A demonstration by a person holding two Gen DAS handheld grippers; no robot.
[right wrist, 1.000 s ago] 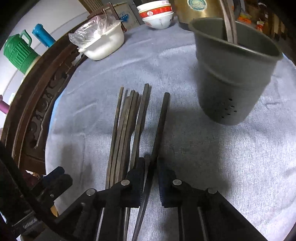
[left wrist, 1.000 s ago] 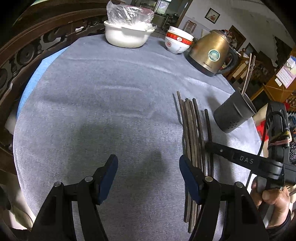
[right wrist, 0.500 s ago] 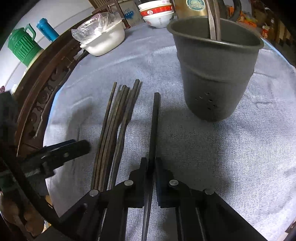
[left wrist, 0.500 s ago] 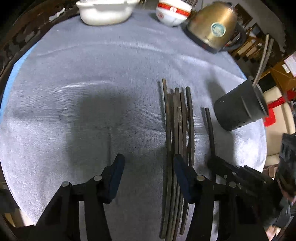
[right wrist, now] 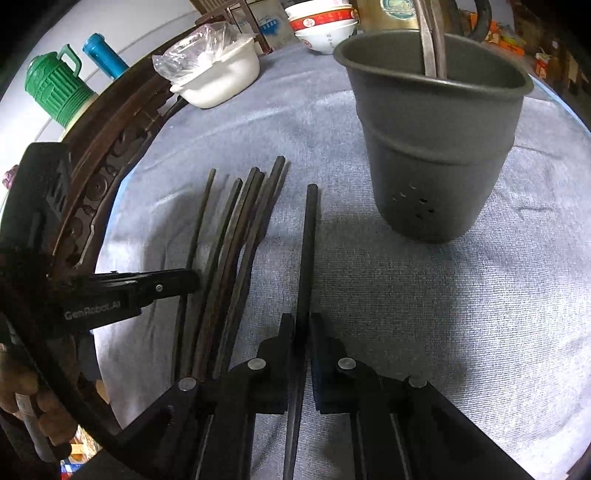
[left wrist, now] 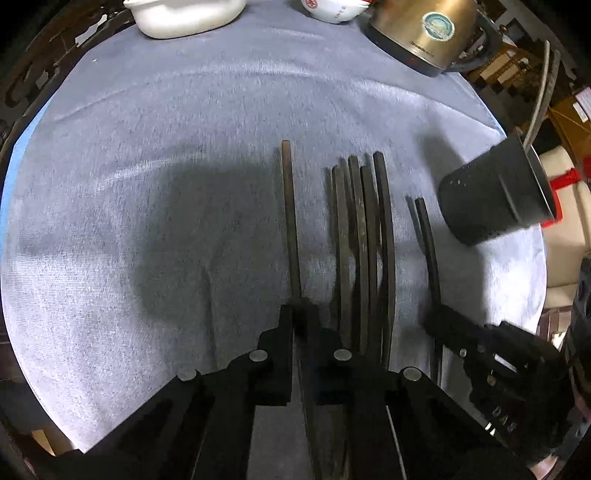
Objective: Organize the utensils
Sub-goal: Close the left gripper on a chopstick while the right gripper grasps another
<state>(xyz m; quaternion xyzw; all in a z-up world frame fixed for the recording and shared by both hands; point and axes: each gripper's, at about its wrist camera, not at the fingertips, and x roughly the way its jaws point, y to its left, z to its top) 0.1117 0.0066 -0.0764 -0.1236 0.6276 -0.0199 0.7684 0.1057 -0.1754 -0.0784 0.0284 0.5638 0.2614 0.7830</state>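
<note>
Left gripper [left wrist: 302,325]: we see its jaws clenched on a single dark chopstick [left wrist: 290,221] that lies on the cloth, set a little apart to the left of the main bunch.
Right gripper [right wrist: 303,328]: clenched as well — its pads pinch a lone chopstick [right wrist: 309,236] lying between the bunch and the holder.
Bunch of chopsticks [left wrist: 364,236]: we count about four or five dark sticks lying side by side on the cloth, touching and overlapping, between the two gripped ones.
Utensil holder [right wrist: 436,147]: a dark grey cup with small holes low on its wall, standing upright on the cloth near the far end of the right-hand chopstick; two pale sticks [right wrist: 432,40] lean inside it.
Tablecloth [left wrist: 147,184]: grey-blue, covering a round table with a carved dark wooden rim [right wrist: 107,147].
Far edge: a white dish [right wrist: 221,81] with a plastic bag in it, stacked red-banded bowls [right wrist: 325,26], and a brass-coloured kettle [left wrist: 424,29].
Beyond the table: a green jug [right wrist: 55,92] — next to it a blue bottle [right wrist: 103,55].
</note>
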